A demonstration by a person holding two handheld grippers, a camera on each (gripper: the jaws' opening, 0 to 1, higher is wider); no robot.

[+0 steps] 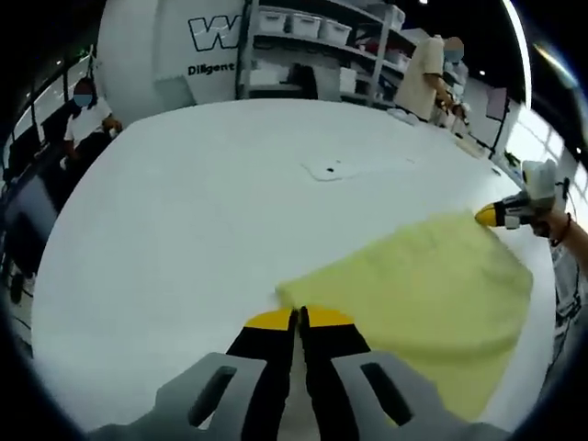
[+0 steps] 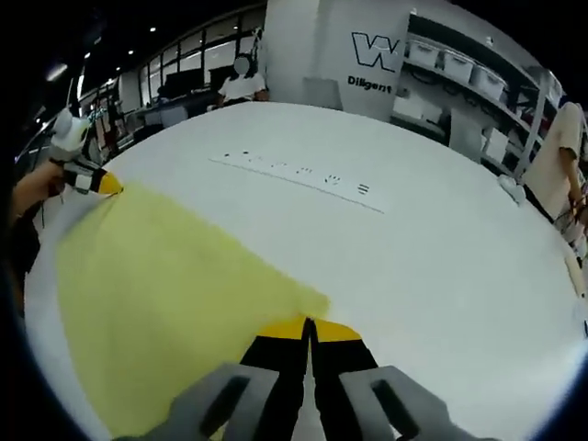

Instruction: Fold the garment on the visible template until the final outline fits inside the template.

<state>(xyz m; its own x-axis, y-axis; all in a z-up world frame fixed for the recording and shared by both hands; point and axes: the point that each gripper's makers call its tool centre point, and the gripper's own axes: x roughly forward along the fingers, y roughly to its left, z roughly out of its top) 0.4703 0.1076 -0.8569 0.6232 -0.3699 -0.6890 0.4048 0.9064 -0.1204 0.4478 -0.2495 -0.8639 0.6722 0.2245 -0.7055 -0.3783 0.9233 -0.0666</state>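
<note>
I have the left gripper (image 1: pixel 299 317) clenched on one corner of the yellow garment (image 1: pixel 427 294), its jaws pressed together with the cloth's edge pinched at their tips. The right gripper (image 2: pixel 308 323) is clamped the same way on the other corner; in the right gripper view the garment (image 2: pixel 156 303) spreads away from those jaws across the white table (image 2: pixel 413 257).

In each view the opposite gripper sits at the far end of the same cloth edge: the right gripper (image 1: pixel 496 213) shows at the right of the left gripper view, yellow tips on the fabric. I judge this two-corner hold is meant to keep the edge stretched between my hands so the cloth stays flat and carries over as one panel.

The garment lies spread on the table, near its edge on my side. A row of small printed marks (image 2: pixel 303 175) sits further out on the table (I cannot say whether these belong to the template, whose outline I cannot make out). People stand by shelves (image 1: pixel 312 37) beyond the table.

Judging from the single flat layer, the folding looks barely begun.
</note>
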